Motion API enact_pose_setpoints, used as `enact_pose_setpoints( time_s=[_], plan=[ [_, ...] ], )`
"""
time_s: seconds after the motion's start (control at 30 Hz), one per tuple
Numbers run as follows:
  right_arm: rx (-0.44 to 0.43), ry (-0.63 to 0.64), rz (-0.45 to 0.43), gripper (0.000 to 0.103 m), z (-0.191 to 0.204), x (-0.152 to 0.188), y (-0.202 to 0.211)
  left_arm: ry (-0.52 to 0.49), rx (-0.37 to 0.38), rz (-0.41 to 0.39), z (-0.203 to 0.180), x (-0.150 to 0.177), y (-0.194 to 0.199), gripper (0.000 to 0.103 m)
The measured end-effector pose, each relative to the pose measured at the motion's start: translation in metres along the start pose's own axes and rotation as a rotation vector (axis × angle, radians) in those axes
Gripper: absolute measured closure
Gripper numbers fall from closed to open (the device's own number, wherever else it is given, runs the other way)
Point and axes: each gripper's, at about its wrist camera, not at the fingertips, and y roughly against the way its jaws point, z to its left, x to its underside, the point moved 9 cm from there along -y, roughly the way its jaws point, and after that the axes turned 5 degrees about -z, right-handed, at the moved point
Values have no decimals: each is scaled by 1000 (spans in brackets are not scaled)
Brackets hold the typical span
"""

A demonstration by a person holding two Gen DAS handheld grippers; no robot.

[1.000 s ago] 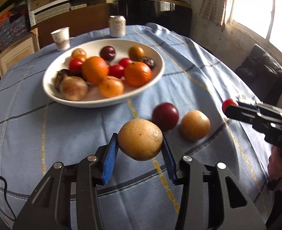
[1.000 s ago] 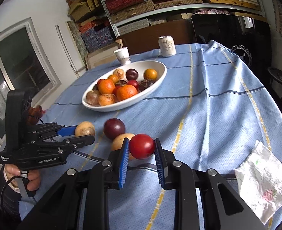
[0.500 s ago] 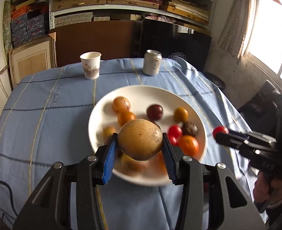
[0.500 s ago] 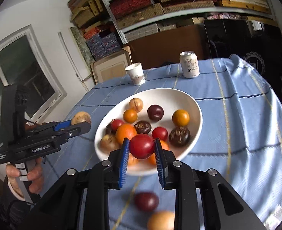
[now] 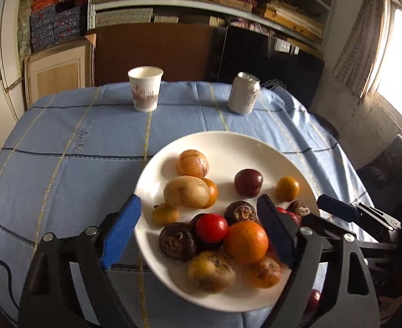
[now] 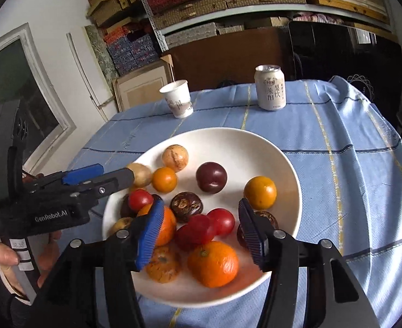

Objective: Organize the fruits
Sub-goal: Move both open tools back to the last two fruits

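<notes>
Left gripper [image 5: 198, 229] over the near-left edge of the bowl [image 5: 228, 142], blue fingers [image 5: 120, 225] spread wide, nothing between them. Right gripper [image 6: 201, 228] above the bowl's near side, fingers [image 6: 251, 232] likewise spread and holding nothing. Inside the bowl: a tan fruit [image 5: 186, 192] at the left, resting against a small orange one; a dark plum [image 6: 211, 177] near the middle; red fruits [image 6: 205, 227] clustered just beyond the right gripper's fingers; an orange [image 6: 213, 263] at the near rim; dark brown wrinkled fruits among them. One more red fruit [image 5: 313, 299] on the blue cloth just outside the bowl's near-right rim. Farther back on the desk [image 6: 351, 142], a paper cup [image 5: 145, 88] and a can [image 6: 271, 87], both upright and well apart.
</notes>
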Motion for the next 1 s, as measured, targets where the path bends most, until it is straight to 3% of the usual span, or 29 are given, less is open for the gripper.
enact_pose_setpoints(
  time_s=[0.17,0.37,0.5,0.6,0.77,1.0],
  plan=[
    [31,108,-66,23,8,29,51,-32,59,-33,-19,23,45,10],
    [-11,187,2,23,10,69,72,-96,48,-15,-46,66,79,8],
    [10,172,7,23,2,82,80,-43,90,-43,-55,87,88,5],
    [4,137,44,23,-1,93,83,4,57,-23,-47,100,80,5],
    [19,149,115,23,2,110,74,58,38,-17,-35,105,80,5],
    [47,190,171,23,5,124,65,35,1,-27,-32,106,83,5]
  ],
)
